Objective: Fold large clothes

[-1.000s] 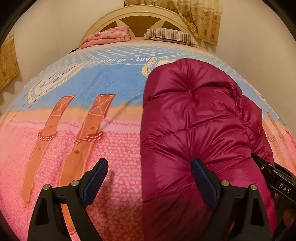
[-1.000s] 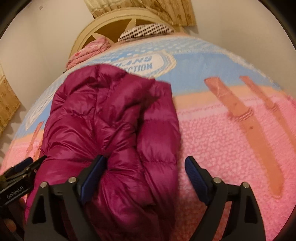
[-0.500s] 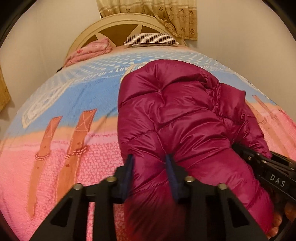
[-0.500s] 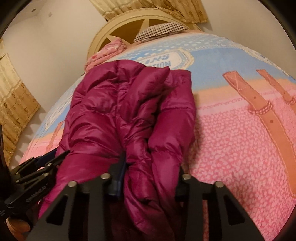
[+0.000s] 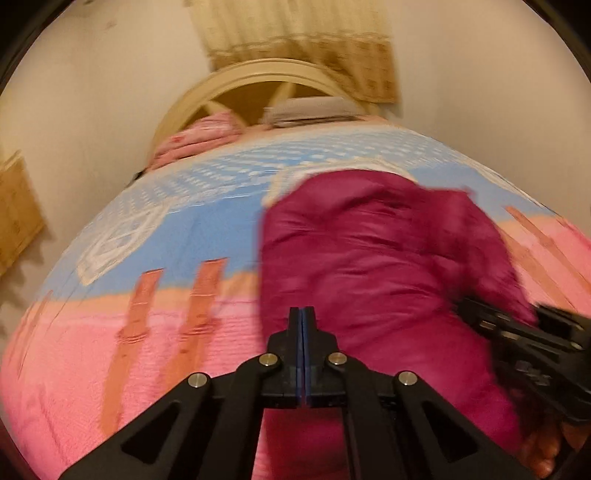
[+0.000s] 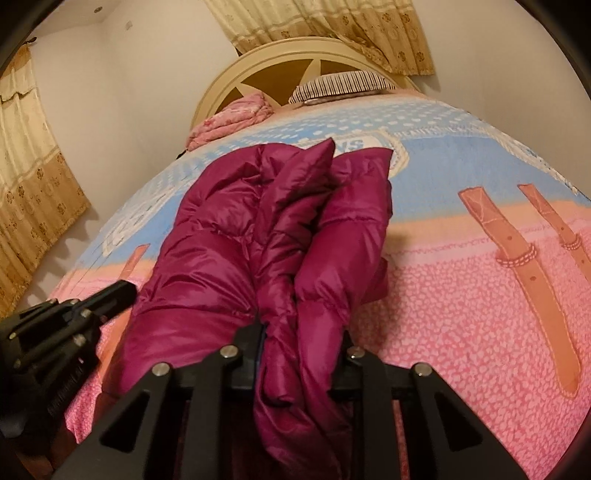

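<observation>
One magenta puffer jacket (image 6: 236, 236) is lying lengthwise along the middle of the bed, bunched into a long roll on the pink and blue bedspread (image 6: 461, 314). Bare bedspread is stretching wide on both sides of it: a broad pink stretch to its right in the right wrist view, and another to its left in the left wrist view, running out to the bed's rounded edges. Past the far end of the jacket, open blue bedspread is reaching up to the headboard (image 6: 295, 59).

The right gripper (image 6: 301, 332) is pinching a thick fold at the near end of the jacket, fabric bulging up between its fingers. The left gripper (image 5: 302, 317) is sitting with its blue pads pressed flat together at the jacket's near left edge; no cloth is showing between them, and the motion blur is making it hard to tell whether any thin layer is caught.

The left wrist view is smeared throughout, so the jacket's seams are unreadable there. The jacket's near end is dropping out of sight under both grippers. White lettering on the bedspread is partly covered by the jacket.

Two pillows are resting at the headboard: one pink (image 6: 236, 118), one striped (image 6: 340, 83). Two curtains are hanging, one behind the headboard (image 6: 332, 26) and one at the left (image 6: 29, 177).
</observation>
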### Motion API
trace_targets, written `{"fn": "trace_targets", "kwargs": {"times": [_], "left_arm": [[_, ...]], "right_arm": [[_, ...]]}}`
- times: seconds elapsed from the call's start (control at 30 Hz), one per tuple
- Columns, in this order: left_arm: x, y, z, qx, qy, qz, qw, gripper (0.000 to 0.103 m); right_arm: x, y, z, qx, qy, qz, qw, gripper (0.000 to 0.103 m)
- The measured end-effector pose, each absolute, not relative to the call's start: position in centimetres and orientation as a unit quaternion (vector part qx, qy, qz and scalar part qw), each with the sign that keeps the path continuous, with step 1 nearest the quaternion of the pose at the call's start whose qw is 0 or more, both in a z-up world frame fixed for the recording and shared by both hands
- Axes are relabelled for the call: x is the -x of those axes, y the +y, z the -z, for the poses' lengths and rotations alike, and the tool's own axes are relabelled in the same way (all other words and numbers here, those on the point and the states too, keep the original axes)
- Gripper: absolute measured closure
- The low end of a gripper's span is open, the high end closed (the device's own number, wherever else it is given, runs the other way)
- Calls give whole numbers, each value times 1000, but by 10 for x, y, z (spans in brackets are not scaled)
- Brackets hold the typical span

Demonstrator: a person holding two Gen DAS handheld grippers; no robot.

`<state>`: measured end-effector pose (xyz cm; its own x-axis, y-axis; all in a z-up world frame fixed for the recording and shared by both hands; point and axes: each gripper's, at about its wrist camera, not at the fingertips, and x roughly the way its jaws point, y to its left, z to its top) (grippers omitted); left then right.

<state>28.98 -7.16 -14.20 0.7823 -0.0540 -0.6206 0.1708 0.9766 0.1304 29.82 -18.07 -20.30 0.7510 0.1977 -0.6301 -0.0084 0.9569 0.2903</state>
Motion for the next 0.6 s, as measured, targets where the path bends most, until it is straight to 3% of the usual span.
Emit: {"fn": "trace_targets", "kwargs": {"times": [0.27,0.4,0.43,0.47,0.5,0.53,0.57,0.6], "left_arm": [[-326,-20,175,23,411,65,909,102],[-329,-20,179,50,416,70,905,98],[-329,-19,178,53,415,65,906,87],[-328,-18,176,52,410,53,909,68],[-328,-19,174,51,405,43,912,57],[-326,-15,171,57,398,34,915,38],[-324,-11,166,68,388,32,919,26],[-325,-7,162,73,382,31,921,25]], "right_arm": [[-297,-187,218,-131,353,-52,925,76],[-296,-184,220,-118,355,-51,926,75],[-296,-184,220,-118,355,-52,926,74],[-296,-185,221,-118,356,-53,926,74],[-297,-185,221,-119,356,-53,925,74],[-297,-185,221,-118,357,-54,925,74],[-297,-185,222,-119,357,-54,925,74],[-297,-185,222,-120,357,-54,925,73]]}}
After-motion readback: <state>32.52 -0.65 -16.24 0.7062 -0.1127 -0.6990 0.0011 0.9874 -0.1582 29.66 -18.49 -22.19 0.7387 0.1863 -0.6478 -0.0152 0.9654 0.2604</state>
